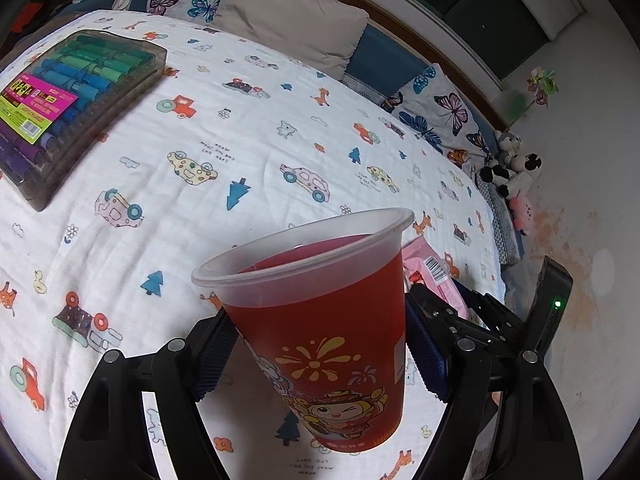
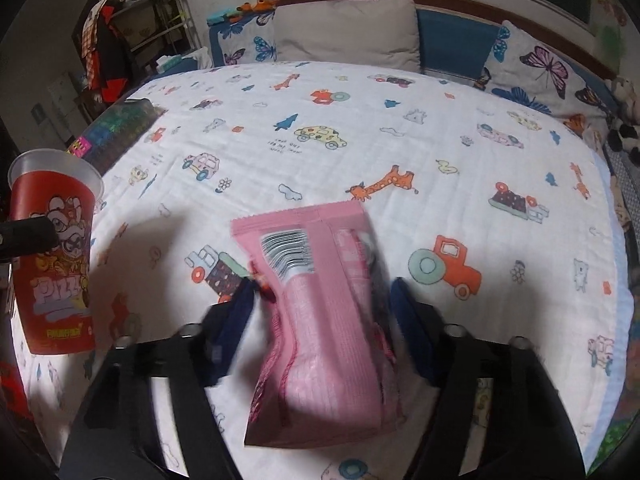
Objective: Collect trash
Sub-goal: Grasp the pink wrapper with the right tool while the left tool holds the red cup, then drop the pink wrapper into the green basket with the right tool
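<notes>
The right gripper (image 2: 324, 312) has a pink packet (image 2: 320, 320) between its jaws, above the bed (image 2: 400, 140) with its car and giraffe blanket. The packet looks blurry. A red cup (image 2: 54, 248) is at the left edge.

The bed (image 2: 400, 128), under a cartoon-print blanket (image 1: 200, 200), carries a marker case (image 1: 76, 108) and pillows (image 1: 296, 28).

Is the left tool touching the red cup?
Touching. In the left wrist view the left tool has its blue pads pressed against both sides of the red cup, which hangs clear of the bedsheet.
</notes>
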Available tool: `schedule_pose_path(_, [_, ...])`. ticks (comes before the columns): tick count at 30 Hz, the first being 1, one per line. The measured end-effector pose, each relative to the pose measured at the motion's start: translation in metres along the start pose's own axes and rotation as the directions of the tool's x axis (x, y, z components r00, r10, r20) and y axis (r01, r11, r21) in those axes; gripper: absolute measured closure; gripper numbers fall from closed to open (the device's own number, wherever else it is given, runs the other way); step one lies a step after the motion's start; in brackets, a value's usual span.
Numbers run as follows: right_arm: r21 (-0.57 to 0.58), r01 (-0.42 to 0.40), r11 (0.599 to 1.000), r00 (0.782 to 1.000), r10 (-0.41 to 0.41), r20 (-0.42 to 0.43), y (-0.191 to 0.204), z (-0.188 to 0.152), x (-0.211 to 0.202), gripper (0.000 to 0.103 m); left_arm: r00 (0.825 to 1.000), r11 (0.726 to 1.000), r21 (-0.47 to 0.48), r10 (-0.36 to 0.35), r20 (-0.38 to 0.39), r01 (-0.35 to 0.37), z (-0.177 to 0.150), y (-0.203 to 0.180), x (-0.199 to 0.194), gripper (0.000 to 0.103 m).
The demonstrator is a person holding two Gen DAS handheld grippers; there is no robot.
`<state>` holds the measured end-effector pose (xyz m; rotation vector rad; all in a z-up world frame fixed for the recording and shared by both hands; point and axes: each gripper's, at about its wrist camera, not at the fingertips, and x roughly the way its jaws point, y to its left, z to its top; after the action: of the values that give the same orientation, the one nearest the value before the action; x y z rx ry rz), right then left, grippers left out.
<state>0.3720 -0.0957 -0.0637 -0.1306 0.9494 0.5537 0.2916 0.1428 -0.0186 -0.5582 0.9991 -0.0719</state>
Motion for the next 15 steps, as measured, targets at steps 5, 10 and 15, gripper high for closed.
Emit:
schedule_pose_path(5, [0.02, -0.018, 1.0, 1.0, 0.018, 0.007, -0.001, -0.009, -0.013, 0.055, 1.0, 1.0, 0.016, -0.005, -0.007, 0.005, -0.004, -0.009, 0.001, 0.028])
schedule_pose_path(10, [0.045, -0.031, 0.998, 0.999, 0.03, 0.037, 0.0, -0.024, -0.034, 0.056, 1.0, 0.999, 0.047, -0.016, -0.01, 0.017, -0.01, -0.023, -0.001, 0.028])
schedule_pose_path(15, [0.069, -0.028, 0.997, 0.998, 0.024, 0.064, -0.001, -0.043, -0.06, 0.056, 0.999, 0.996, 0.079, -0.029, -0.017, 0.03, -0.02, -0.037, -0.002, 0.028])
